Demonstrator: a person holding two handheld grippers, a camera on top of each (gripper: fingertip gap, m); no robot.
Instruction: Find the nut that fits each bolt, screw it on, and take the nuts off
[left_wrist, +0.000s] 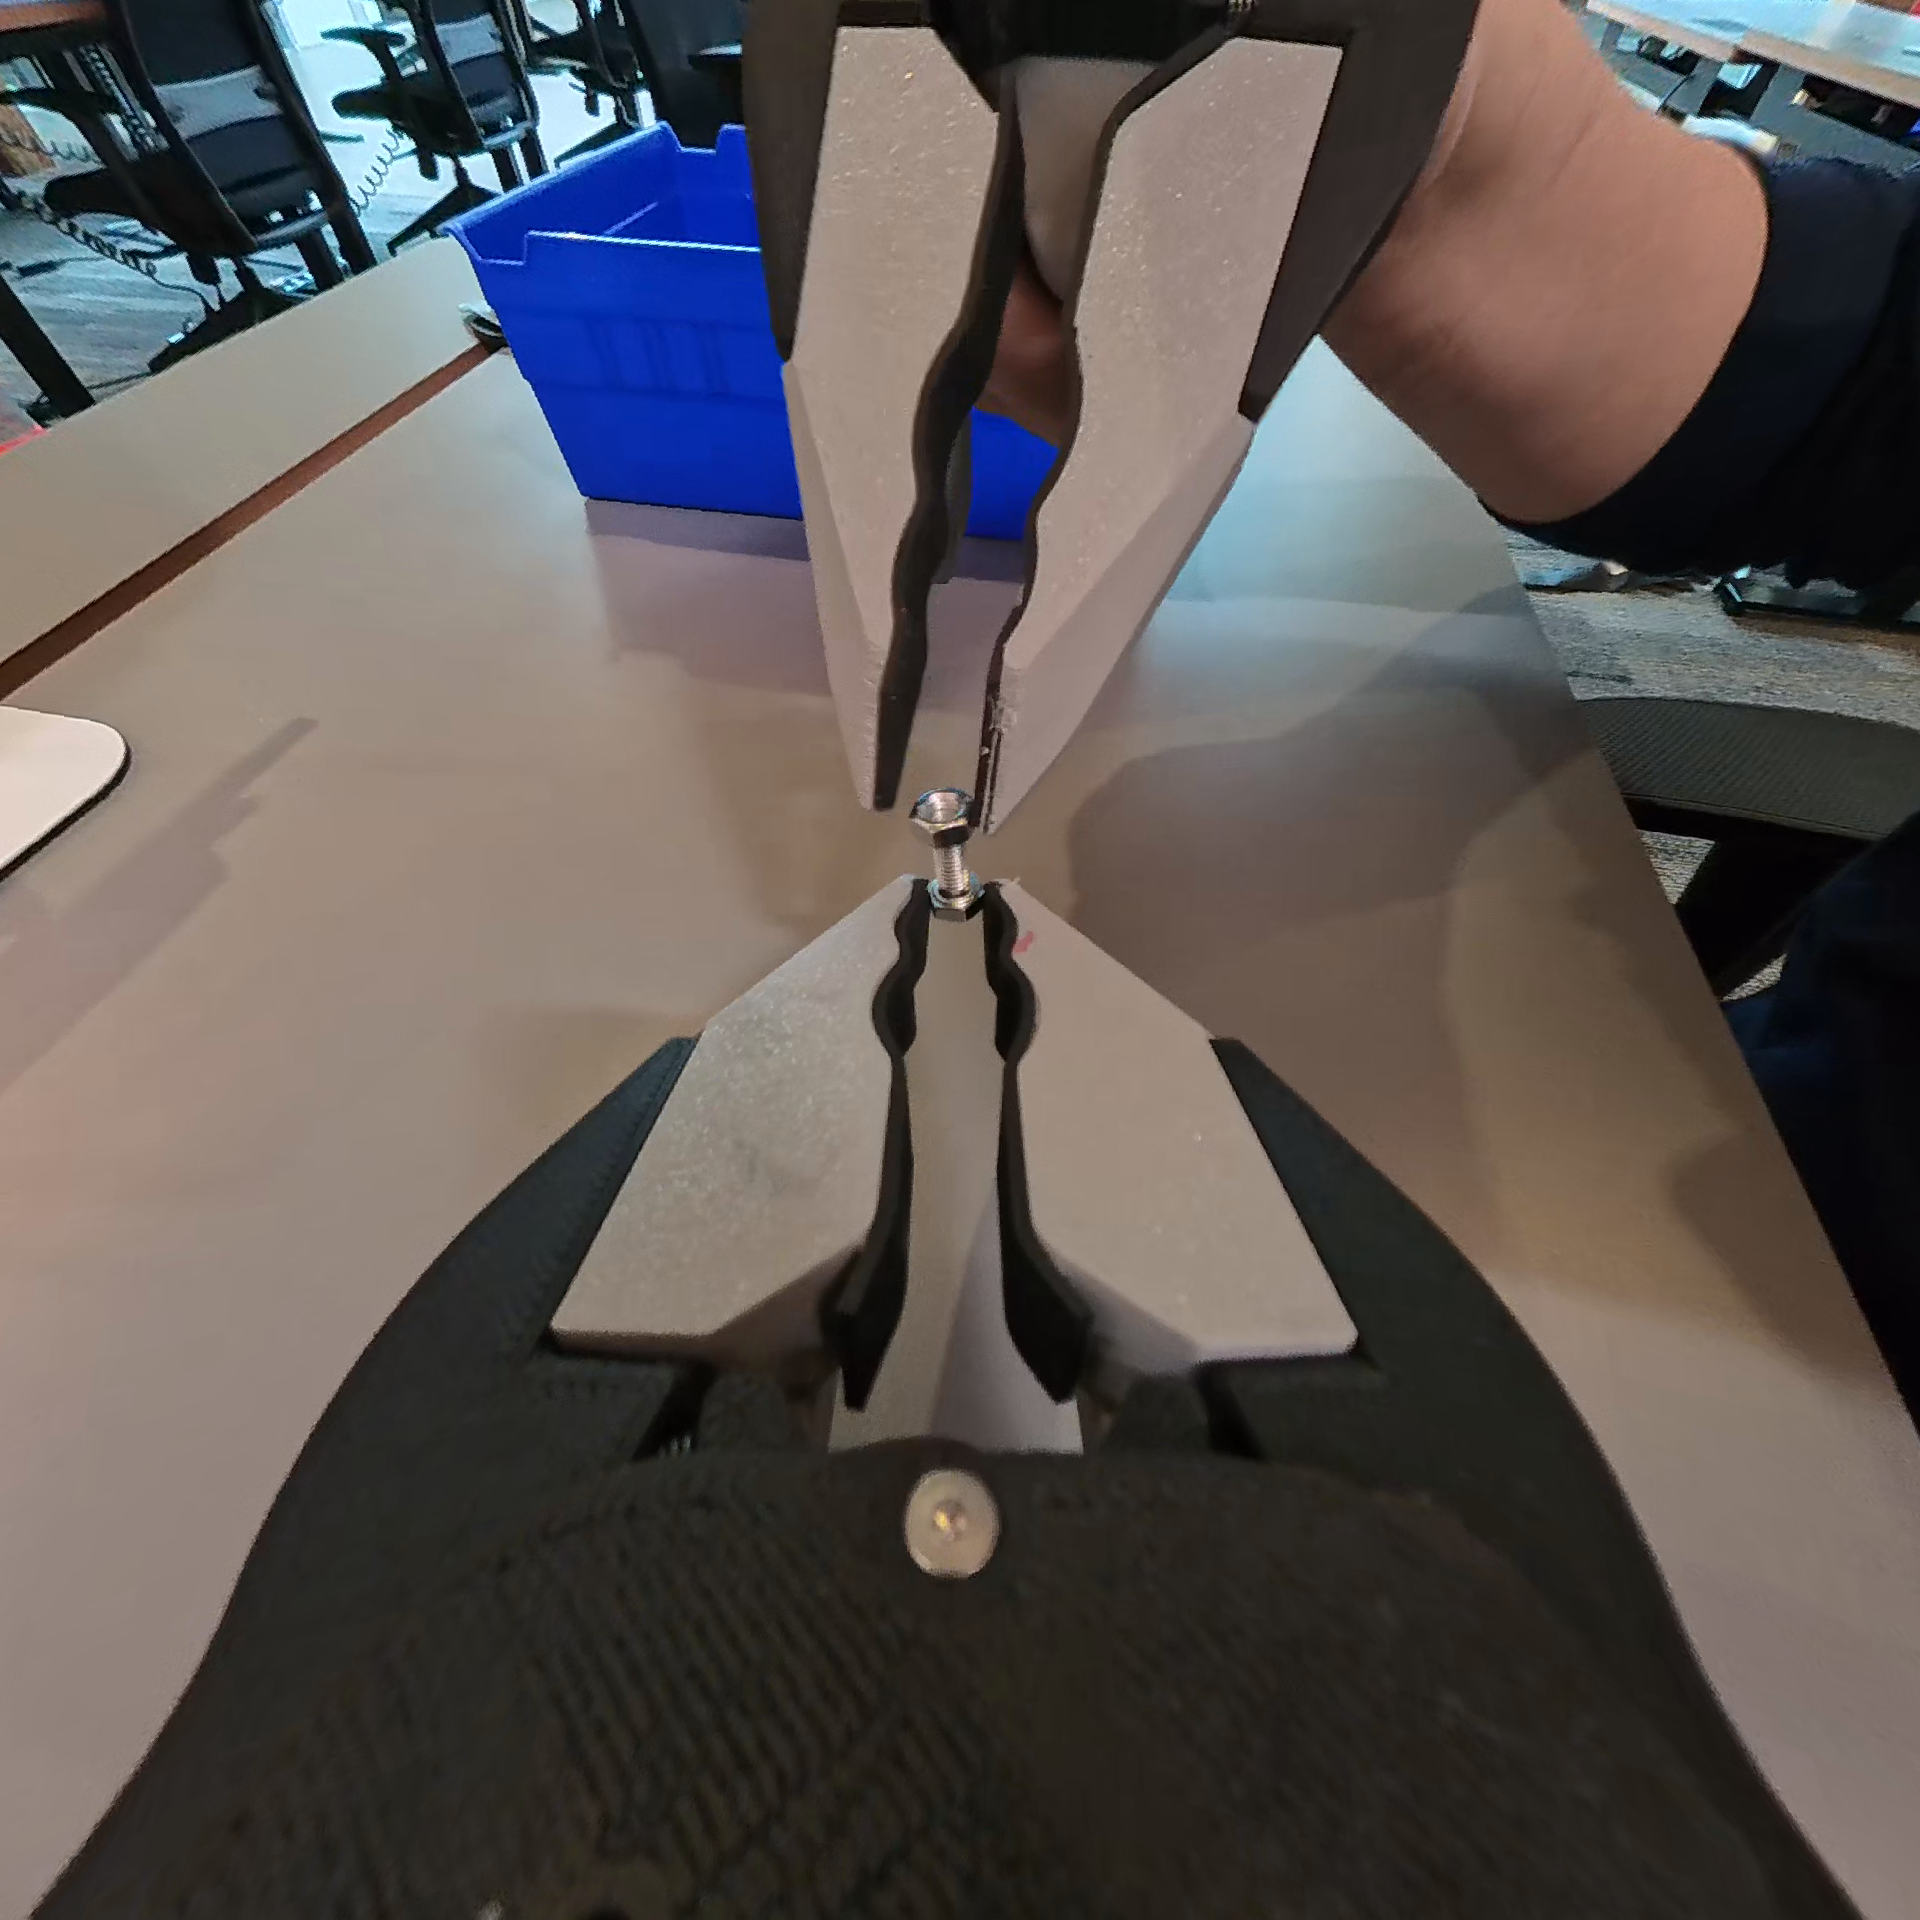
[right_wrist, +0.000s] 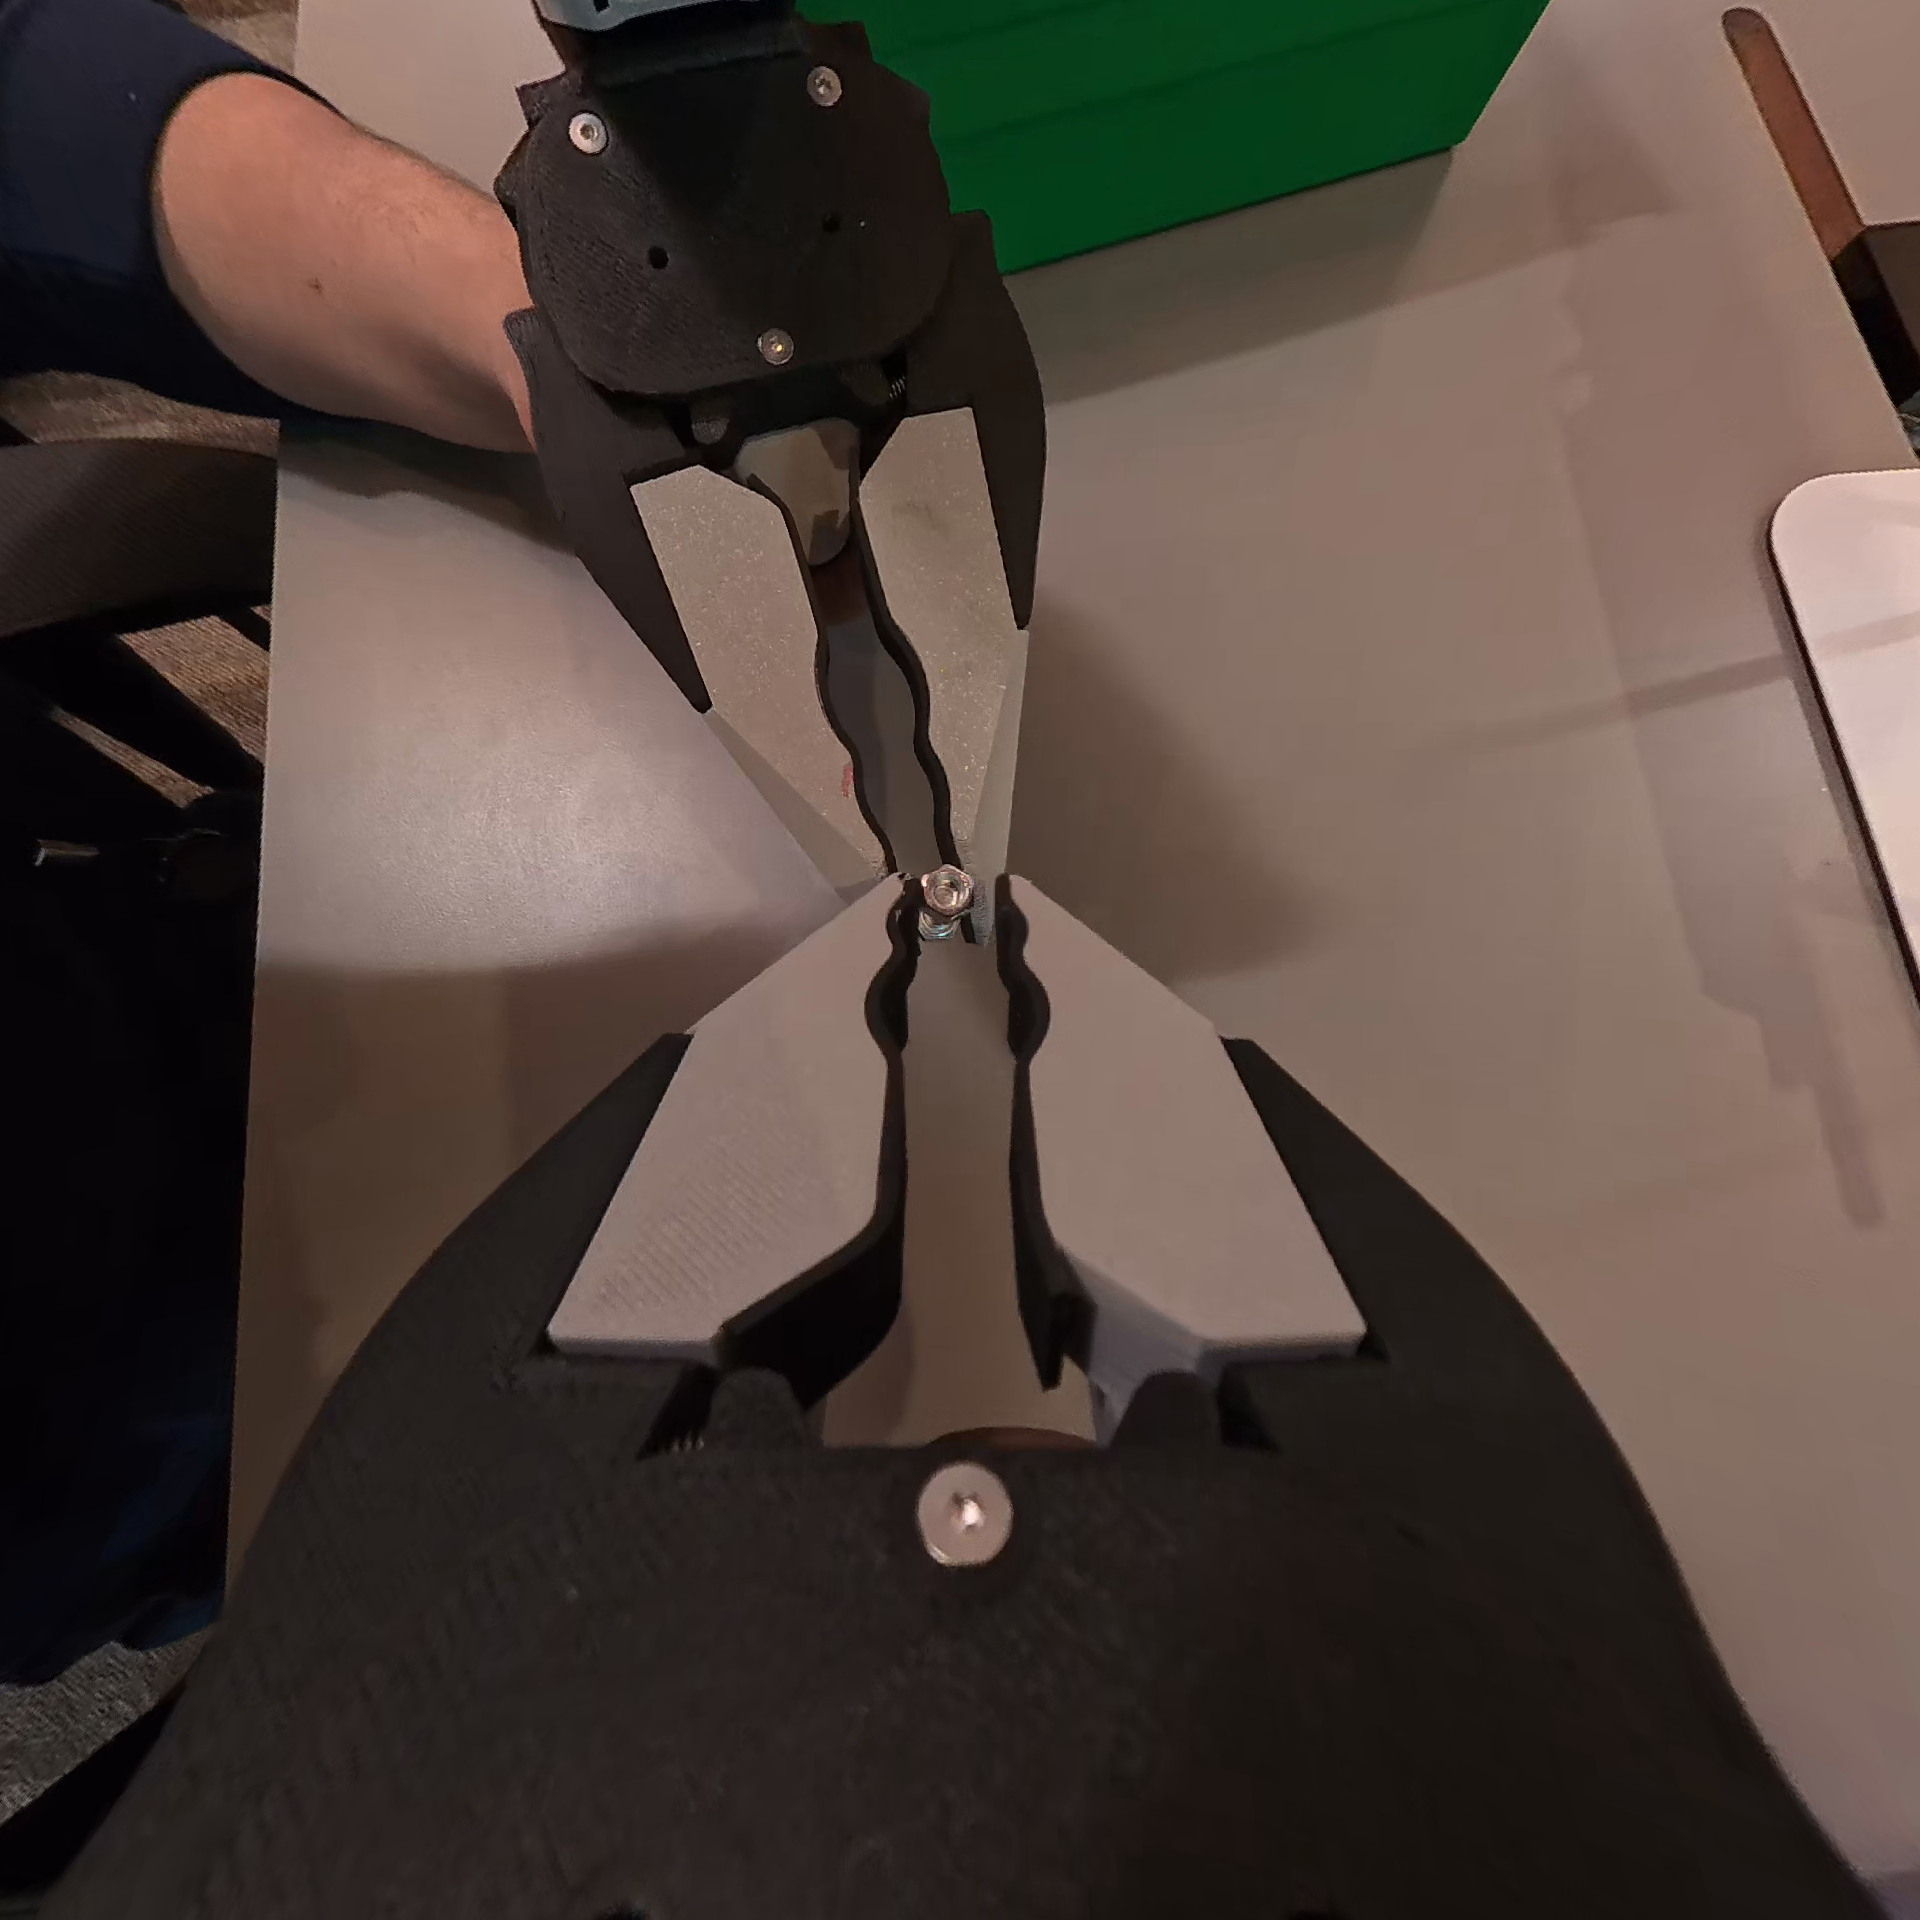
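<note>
Bolt (left_wrist: 941, 844) is bridging the two grippers tip to tip, above the table (left_wrist: 416, 831). L gripper (left_wrist: 954, 900) is clamping its jaws on the nut (left_wrist: 954, 906) right at the tips; R gripper (left_wrist: 937, 812) is closing on the bolt's hex head from the opposite side, also only at the tips. In the R wrist view the head (right_wrist: 943, 891) is sitting between that gripper's (right_wrist: 943, 906) tips w/ the L gripper (right_wrist: 925, 868) meeting it just past them.

Risks, as I'm judging them:
- Both grips are living on the very ends of the pads, so any twist off-axis is likely levering the nut or head out; a drop means it's rolling on the table, maybe off the edge beside the jaws.
- Some bare thread is showing between head and nut, so the nut isn't run all the way to the head. If the two grippers aren't staying coaxial while turning, threads are binding or cross-threading.
- Pads are soft-looking; hex flats could be slipping inside them instead of turning, so rotation gets wasted.
- Wrists are running out of turn range fast; each regrip is a fresh chance to lose it.

Blue bin (left_wrist: 644, 343) and green bin (right_wrist: 1195, 114) are sitting beyond the opposing jaws, well apart, not a collision worry.
</note>
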